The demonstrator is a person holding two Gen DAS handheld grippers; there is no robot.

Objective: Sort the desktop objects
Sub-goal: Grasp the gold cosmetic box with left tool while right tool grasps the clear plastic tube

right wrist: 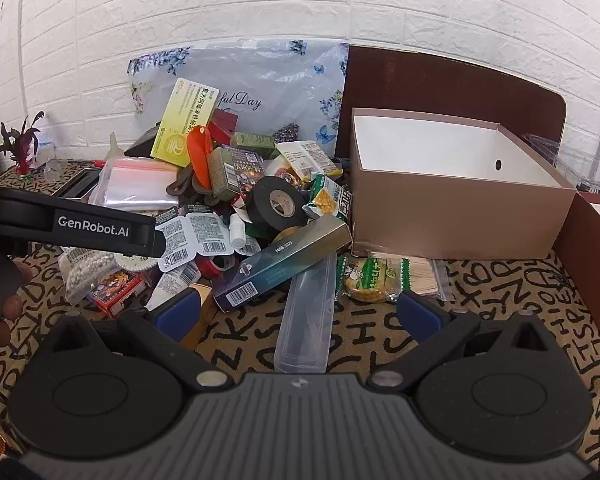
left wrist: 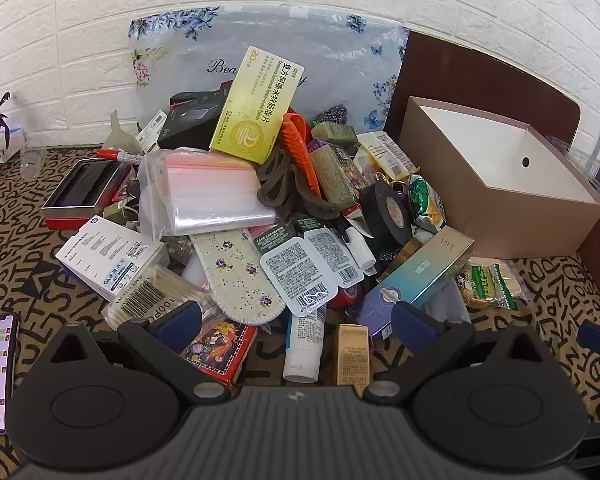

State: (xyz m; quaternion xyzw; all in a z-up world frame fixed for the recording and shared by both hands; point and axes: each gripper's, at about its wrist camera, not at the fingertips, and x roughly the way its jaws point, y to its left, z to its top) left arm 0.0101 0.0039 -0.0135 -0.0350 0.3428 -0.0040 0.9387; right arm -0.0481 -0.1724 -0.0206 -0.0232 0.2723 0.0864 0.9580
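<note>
Both tongs spread wide, empty: left gripper (left wrist: 296, 322), right gripper (right wrist: 298, 312). Clear stiff plastic oblong case (right wrist: 306, 320) flat on lettered cloth just ahead, at the pile's edge. Probably light, slippery; best pinched across the narrow sides, mid-length.

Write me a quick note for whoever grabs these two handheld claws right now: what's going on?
Left gripper: open, holding nothing, hovering over the near edge of the pile.
Right gripper: open, holding nothing, above a clear plastic case.
The brown box to the right of the pile looks empty inside.
Done: nothing sorted, as far as can be seen.
Left: the whole pile, from the yellow medicine box down.
</note>
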